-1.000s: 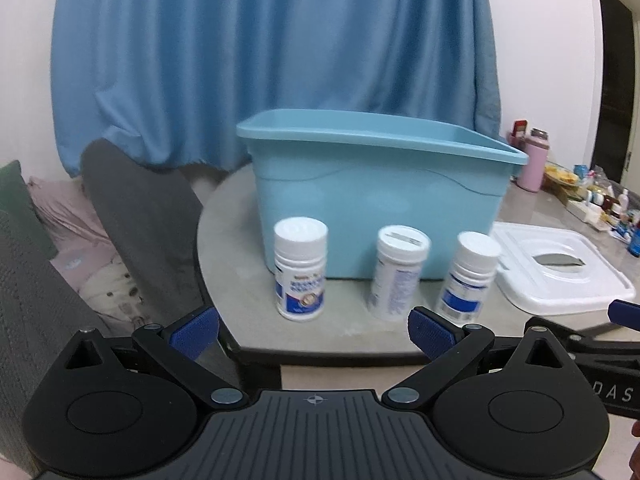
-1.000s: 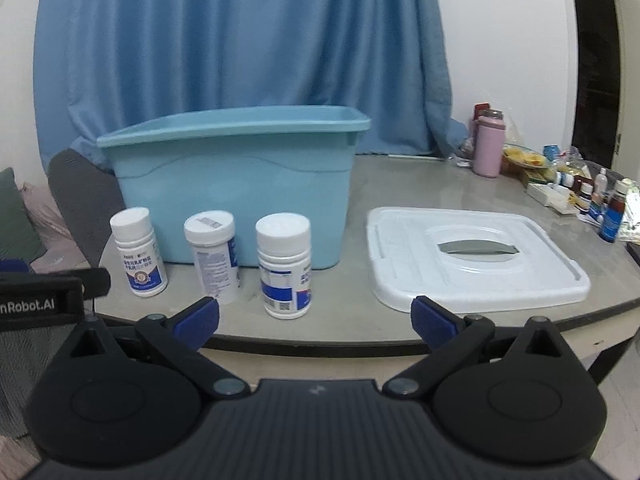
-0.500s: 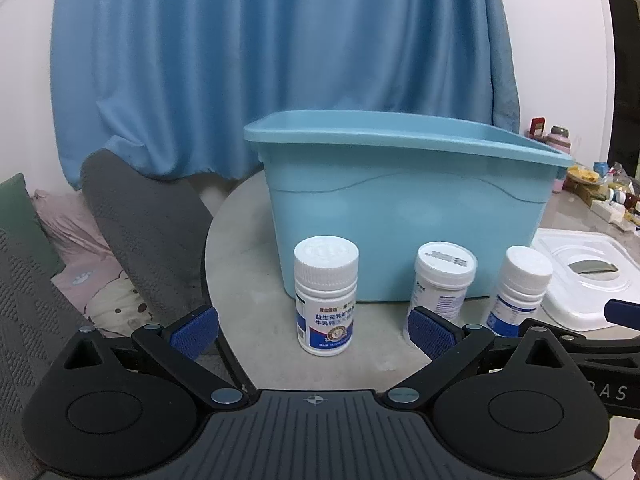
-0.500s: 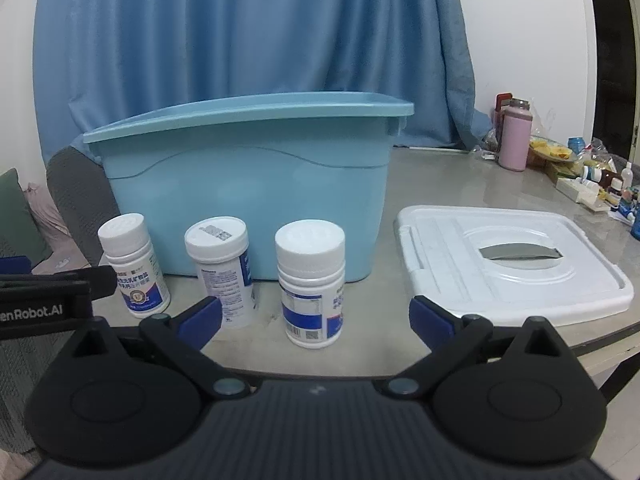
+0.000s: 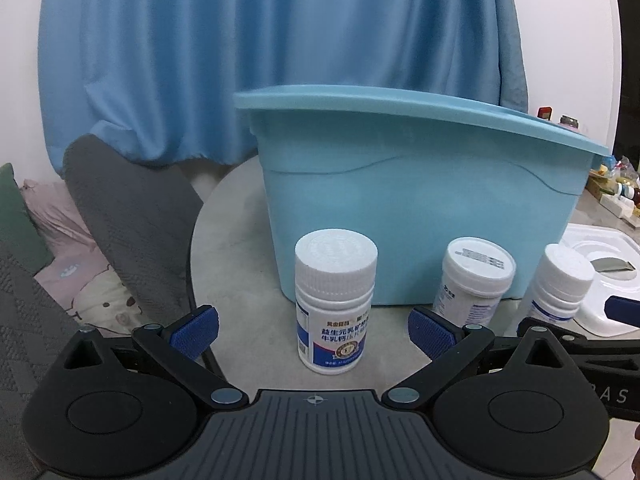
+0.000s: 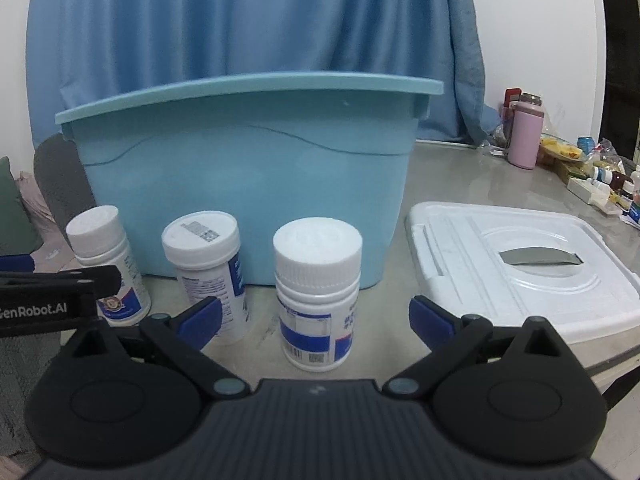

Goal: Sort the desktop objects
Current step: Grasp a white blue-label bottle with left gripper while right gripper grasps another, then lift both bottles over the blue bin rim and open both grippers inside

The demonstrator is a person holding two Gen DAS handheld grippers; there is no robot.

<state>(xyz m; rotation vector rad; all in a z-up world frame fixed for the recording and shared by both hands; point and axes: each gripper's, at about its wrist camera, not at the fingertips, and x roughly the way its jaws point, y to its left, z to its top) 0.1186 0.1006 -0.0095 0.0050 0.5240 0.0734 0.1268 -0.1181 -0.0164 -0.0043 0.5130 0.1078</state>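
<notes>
Three white pill bottles are seen upright in a row near the table's front edge, just before the blue storage bin (image 5: 424,216): left bottle (image 5: 335,304), middle bottle (image 5: 476,280), right bottle (image 6: 316,300). None is binned; whether the bin holds anything cannot be told. Sorting is judged barely begun, all three left to move.

Left gripper (image 5: 314,330): tongs spread wide, nothing held, left bottle framed between. Right gripper (image 6: 314,316): likewise wide, empty, right bottle framed.

The white bin lid (image 6: 520,256) lies flat toward the table's right edge.
</notes>
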